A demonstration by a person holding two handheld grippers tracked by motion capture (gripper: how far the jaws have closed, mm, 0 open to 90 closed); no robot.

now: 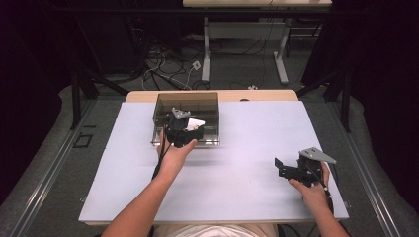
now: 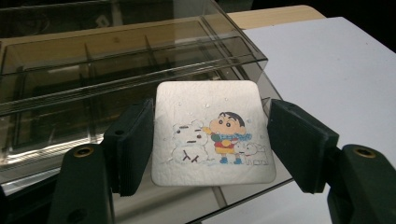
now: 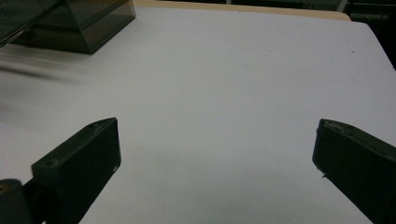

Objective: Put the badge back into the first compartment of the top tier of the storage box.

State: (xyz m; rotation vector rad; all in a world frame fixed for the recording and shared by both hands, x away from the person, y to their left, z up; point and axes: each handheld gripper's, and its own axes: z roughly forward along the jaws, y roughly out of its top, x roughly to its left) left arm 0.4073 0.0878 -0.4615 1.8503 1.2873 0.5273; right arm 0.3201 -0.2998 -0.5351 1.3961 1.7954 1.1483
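A white square card with a cartoon drawing of a child and a snowman is pinched by its side edges in my left gripper, which is shut on it. In the high view that gripper holds the card at the front of a smoky clear plastic box. Dividers show through the box walls. My right gripper stands open over the right side of the table, with nothing between its jaws.
A white mat covers the table, and its wooden far edge shows behind the box. A corner of the box appears at the top left of the right gripper view. Another table's legs and cables stand on the floor beyond.
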